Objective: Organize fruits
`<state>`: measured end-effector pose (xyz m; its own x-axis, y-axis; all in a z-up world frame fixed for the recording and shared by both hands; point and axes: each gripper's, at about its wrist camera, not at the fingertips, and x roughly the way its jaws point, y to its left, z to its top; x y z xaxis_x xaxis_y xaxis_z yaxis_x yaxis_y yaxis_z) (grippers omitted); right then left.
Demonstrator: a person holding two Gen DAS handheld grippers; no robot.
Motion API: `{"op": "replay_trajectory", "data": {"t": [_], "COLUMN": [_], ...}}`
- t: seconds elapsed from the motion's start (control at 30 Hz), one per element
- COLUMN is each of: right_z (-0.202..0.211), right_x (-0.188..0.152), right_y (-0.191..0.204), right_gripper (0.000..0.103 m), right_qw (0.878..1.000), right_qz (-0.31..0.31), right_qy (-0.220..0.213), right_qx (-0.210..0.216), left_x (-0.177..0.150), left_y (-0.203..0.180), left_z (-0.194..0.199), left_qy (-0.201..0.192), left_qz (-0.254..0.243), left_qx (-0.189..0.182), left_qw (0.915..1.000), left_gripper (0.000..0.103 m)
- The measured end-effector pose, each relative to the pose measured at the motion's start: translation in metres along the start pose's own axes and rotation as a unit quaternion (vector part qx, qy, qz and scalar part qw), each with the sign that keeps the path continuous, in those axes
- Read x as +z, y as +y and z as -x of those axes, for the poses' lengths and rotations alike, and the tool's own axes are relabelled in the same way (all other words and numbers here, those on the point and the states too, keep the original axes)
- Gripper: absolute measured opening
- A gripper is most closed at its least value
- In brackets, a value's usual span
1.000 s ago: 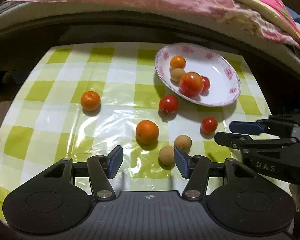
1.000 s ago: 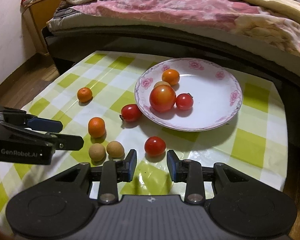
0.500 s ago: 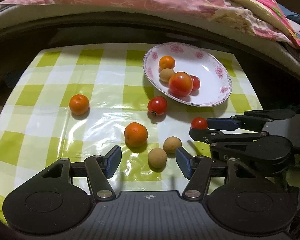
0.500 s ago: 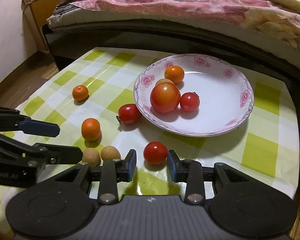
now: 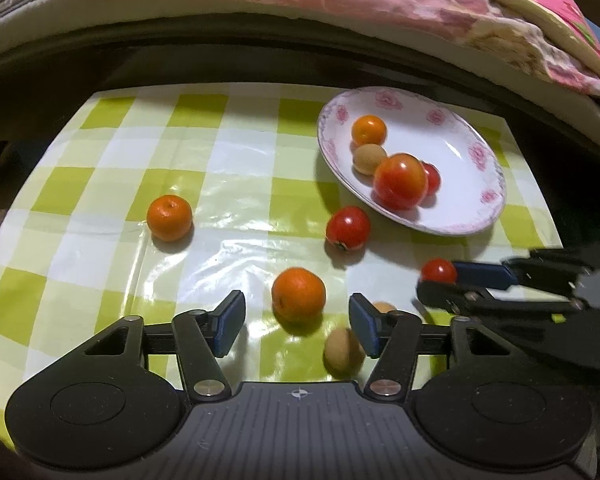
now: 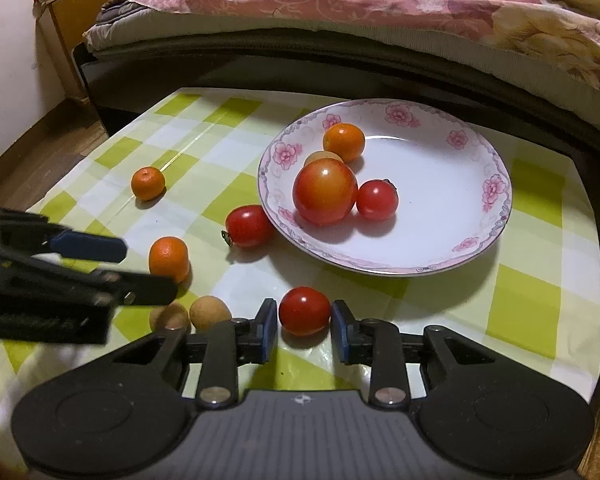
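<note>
A white floral plate [image 6: 440,240] [image 5: 460,144] holds a large tomato [image 6: 325,191], a small tomato [image 6: 377,201], an orange [image 6: 344,141] and a brown longan. On the checked cloth lie a small red tomato [image 6: 304,311] [image 5: 439,271], a second tomato [image 6: 248,226], two oranges [image 5: 298,294] [image 5: 169,218] and two longans [image 6: 210,312] [image 5: 343,350]. My right gripper [image 6: 304,326] is open with the small tomato between its pads, a narrow gap each side. My left gripper [image 5: 296,322] is open just behind the nearer orange.
A bed [image 6: 340,12] with pink and yellow quilts runs along the table's far side. A wooden nightstand [image 6: 66,20] stands at the back left. The table's right edge [image 6: 598,280] drops to the floor.
My right gripper has moved forward until the small tomato sits between its pads. My left gripper has moved forward towards the nearer orange, with one longan beside its right pad.
</note>
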<state>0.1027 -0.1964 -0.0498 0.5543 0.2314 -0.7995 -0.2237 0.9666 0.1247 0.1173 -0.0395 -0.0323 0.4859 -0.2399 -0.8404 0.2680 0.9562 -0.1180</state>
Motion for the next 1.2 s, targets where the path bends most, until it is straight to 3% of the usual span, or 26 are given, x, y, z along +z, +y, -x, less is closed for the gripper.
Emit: {"op": "replay_trajectory", "data": {"t": [0.07, 0.53, 0.87, 1.2], "right_z": [0.002, 0.005, 0.004, 0.002], "right_x": [0.000, -0.004, -0.003, -0.001], "right_y": [-0.002, -0.008, -0.007, -0.006], "right_gripper": [0.032, 0.032, 0.032, 0.041], "right_qw": [1.000, 1.000, 1.000, 1.000], "right_qz": [-0.004, -0.008, -0.006, -0.009], "right_qy": [0.000, 0.011, 0.013, 0.010], "right_qx": [0.002, 0.000, -0.001, -0.001], "left_x": [0.002, -0.003, -0.003, -0.009], "left_y": [-0.001, -0.007, -0.008, -0.001], "left_z": [-0.005, -0.020, -0.011, -0.004], "left_qy": [0.001, 0.004, 0.002, 0.013], "left_qz": [0.006, -0.008, -0.018, -0.024], "left_qx": [0.001, 0.022, 0.020, 0.024], "left_qw": [1.0000, 0.9997, 0.9996, 0.9994], "left_gripper": [0.055, 0.040, 0.039, 0.040]}}
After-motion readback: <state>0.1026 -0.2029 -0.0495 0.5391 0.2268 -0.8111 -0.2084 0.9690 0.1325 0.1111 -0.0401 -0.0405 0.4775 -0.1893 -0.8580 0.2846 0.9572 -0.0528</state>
